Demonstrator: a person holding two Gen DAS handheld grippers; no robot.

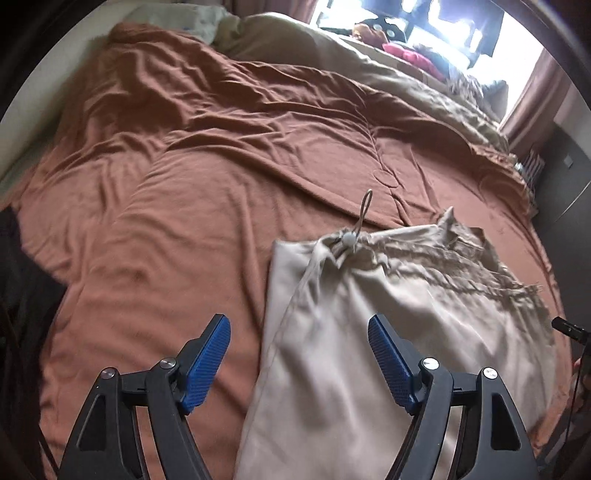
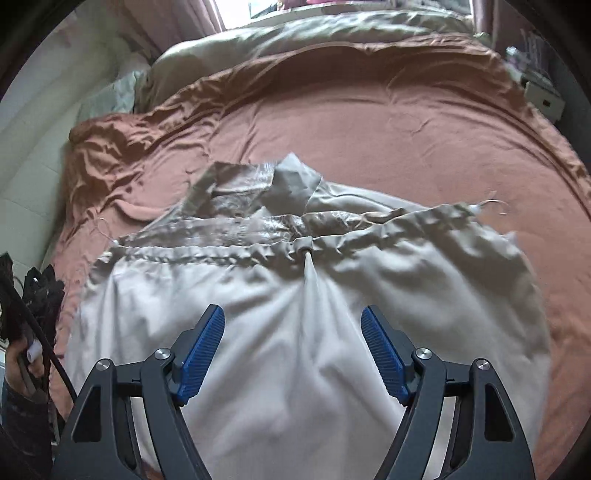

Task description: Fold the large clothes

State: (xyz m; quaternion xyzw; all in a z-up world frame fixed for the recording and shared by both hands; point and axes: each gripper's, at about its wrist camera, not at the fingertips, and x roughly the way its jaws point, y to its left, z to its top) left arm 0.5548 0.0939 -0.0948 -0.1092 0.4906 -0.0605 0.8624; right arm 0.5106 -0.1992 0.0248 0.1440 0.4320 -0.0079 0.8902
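Both grippers open wide, nothing held. Left gripper [image 1: 299, 354] hovers over the garment's left folded edge, one blue pad above bare blanket, the other above cloth. Right gripper [image 2: 293, 349] hangs over the middle of the beige garment [image 2: 295, 332], cloth directly below and between its pads, no contact visible.

Garment lies spread on the rust-brown blanket [image 1: 166, 206] on the bed, running from under the grippers forward. Ahead of the right gripper: gathered drawstring waist band [image 2: 229, 253] crossing the cloth, then a collar-like flap [image 2: 258, 181] beyond. Ahead of the left gripper: white cord toggle [image 1: 348, 240] with a cord loop [image 1: 364, 205] lying out onto the blanket.

Farther: bare blanket, then a tan duvet [image 1: 388, 66] bunched at the far side, window [image 1: 424, 18] behind.

Step, by my read: between folds, left side looks already turned in, grippers positioning for the next grab. Next move likely needs each gripper lowered onto an edge or corner, pinching only the layers to be folded; thin slippery-looking fabric could slide or bunch.
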